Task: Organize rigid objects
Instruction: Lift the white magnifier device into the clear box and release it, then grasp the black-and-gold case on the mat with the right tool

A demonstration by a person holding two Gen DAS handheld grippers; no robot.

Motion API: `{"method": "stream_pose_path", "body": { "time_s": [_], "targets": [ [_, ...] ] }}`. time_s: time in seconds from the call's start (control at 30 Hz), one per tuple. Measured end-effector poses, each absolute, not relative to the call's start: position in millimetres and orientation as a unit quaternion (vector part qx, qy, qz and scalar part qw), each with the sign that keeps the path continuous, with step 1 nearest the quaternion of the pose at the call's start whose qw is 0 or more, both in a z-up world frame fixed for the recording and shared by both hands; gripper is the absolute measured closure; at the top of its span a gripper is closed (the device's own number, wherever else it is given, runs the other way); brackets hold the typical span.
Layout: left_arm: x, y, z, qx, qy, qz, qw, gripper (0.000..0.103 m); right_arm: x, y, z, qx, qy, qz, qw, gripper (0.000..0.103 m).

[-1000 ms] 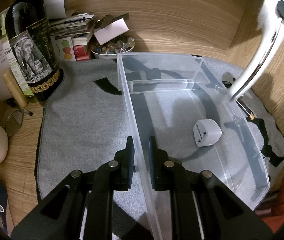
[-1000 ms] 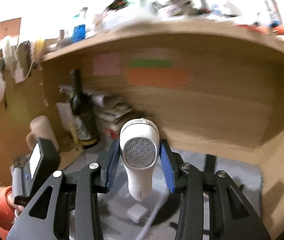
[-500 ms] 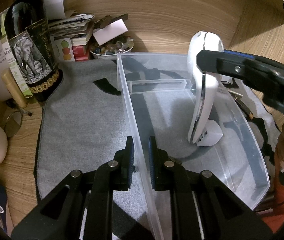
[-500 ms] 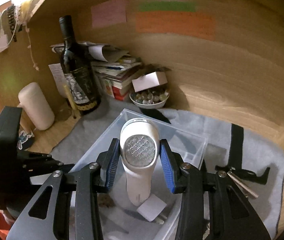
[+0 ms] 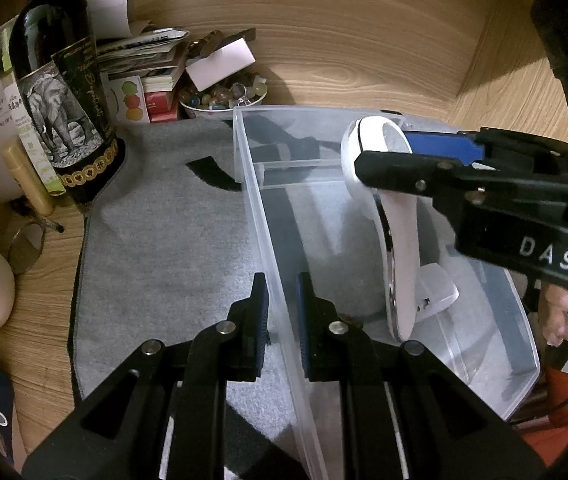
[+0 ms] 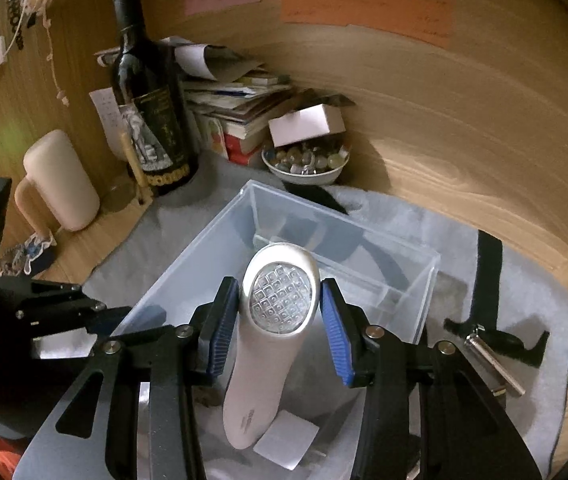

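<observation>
A clear plastic bin (image 5: 252,184) stands on a grey mat (image 5: 156,240). My left gripper (image 5: 281,292) is shut on the bin's near left wall, one pad inside and one outside. Inside the bin, a white fabric shaver (image 5: 399,256) stands nearly upright with its foot down at the floor, beside a white plug adapter (image 5: 439,288). My right gripper (image 6: 280,300) has the shaver (image 6: 268,360) by its round head; its jaws are just opening, the blue pads still against the head's sides. The adapter (image 6: 287,440) lies by the shaver's foot.
A dark wine bottle (image 5: 60,92), stacked books (image 5: 144,64) and a bowl of stones (image 5: 224,100) crowd the back left. A cream cylinder (image 6: 60,180) stands at the left. A metal rod (image 6: 491,364) and a black strap (image 6: 487,280) lie right of the bin. Wooden walls close in.
My right gripper has come down into the bin with the shaver, from above the desk to the bin floor beside the adapter. The left gripper has kept still on the bin wall.
</observation>
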State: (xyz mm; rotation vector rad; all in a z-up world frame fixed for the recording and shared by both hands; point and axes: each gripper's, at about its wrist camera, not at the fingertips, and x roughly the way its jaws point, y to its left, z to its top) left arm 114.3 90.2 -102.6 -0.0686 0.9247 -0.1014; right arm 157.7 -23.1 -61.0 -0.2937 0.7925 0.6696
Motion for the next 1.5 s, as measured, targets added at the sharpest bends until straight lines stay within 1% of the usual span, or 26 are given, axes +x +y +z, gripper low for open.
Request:
{"method": "stream_pose_path", "body": {
  "time_s": [0.2, 0.27, 0.4, 0.57, 0.7, 0.77, 0.8, 0.93, 1.13, 1.23, 1.4, 1.43, 1.47, 1.5],
  "targets": [
    [114, 90, -102, -0.033, 0.446, -0.049, 0.893, 0.090, 144, -21, -53, -0.172, 0.344, 0.306, 0.871, 0.063],
    [113, 90, -102, -0.032, 0.445, -0.048, 0.894, 0.090, 141, -23, -51, -0.172, 0.340, 0.302, 0.874, 0.059],
    [114, 89, -102, -0.032, 0.446, -0.047, 0.893, 0.090, 137, -34, -43, -0.164, 0.329, 0.294, 0.882, 0.059],
    [115, 88, -102, -0.029, 0.447, -0.045, 0.893, 0.090, 131, -61, -29, -0.152, 0.308, 0.265, 0.901, 0.049],
    [116, 88, -103, -0.029, 0.448, -0.045, 0.893, 0.090, 134, -99, -21, -0.136, 0.300, 0.215, 0.919, 0.047],
    [116, 88, -103, -0.029, 0.447, -0.044, 0.893, 0.090, 138, -120, -21, -0.130, 0.304, 0.183, 0.926, 0.043],
    [116, 88, -102, -0.029, 0.447, -0.044, 0.893, 0.090, 139, -127, -22, -0.130, 0.307, 0.170, 0.927, 0.043],
    [116, 89, -102, -0.031, 0.448, -0.043, 0.893, 0.090, 151, -166, -40, -0.120, 0.339, 0.113, 0.926, 0.043],
    [115, 89, -102, -0.032, 0.448, -0.042, 0.892, 0.090, 170, -208, -86, -0.081, 0.414, 0.065, 0.904, 0.043],
    [115, 89, -102, -0.032, 0.448, -0.042, 0.892, 0.090, 179, -215, -107, -0.070, 0.447, 0.061, 0.890, 0.043],
    [114, 89, -102, -0.032, 0.448, -0.042, 0.892, 0.090, 192, -216, -125, -0.059, 0.474, 0.065, 0.876, 0.044],
    [114, 89, -102, -0.032, 0.449, -0.042, 0.892, 0.090, 194, -216, -127, -0.056, 0.475, 0.067, 0.876, 0.048],
    [114, 89, -102, -0.033, 0.448, -0.041, 0.892, 0.090, 197, -214, -129, -0.056, 0.478, 0.072, 0.874, 0.055],
    [115, 89, -102, -0.033, 0.448, -0.041, 0.892, 0.090, 199, -211, -131, -0.056, 0.480, 0.077, 0.872, 0.059]
  ]
}}
